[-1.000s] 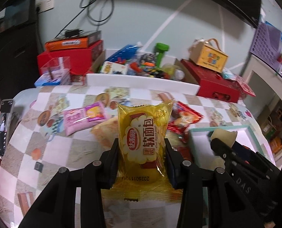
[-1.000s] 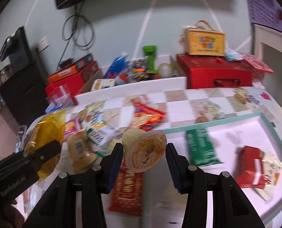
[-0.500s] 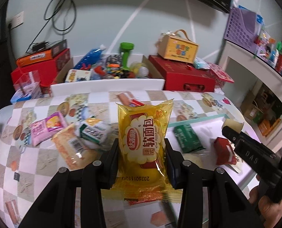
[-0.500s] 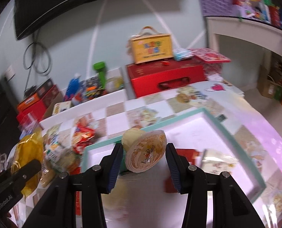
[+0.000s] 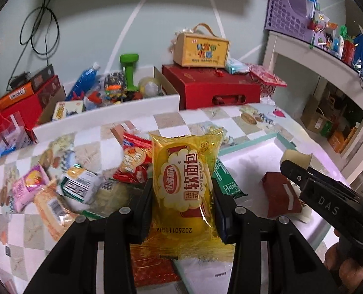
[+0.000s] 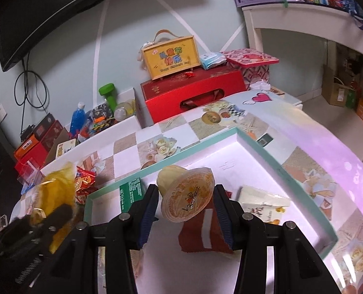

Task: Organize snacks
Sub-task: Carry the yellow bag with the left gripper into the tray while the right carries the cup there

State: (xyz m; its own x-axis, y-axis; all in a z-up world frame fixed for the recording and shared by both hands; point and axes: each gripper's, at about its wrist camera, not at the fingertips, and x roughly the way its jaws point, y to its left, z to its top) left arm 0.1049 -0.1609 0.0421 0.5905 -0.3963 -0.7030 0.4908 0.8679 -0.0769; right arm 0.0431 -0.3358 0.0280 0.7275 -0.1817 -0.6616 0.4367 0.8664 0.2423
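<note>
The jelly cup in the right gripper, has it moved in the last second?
Yes. The jelly cup went from the tray's left edge rightward over its inside.

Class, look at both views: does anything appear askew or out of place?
The jelly cup sits tilted in the right hand-held gripper, its lid facing the camera. Several snack packets lie jumbled on the table, outside the teal-rimmed tray.

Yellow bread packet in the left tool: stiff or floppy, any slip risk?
Likely soft: the yellow bread packet looks puffed between the left tool fingers. Its glossy film probably slides under a light squeeze. The free top edge stands upright, so it seems light and unlikely to droop much.
</note>
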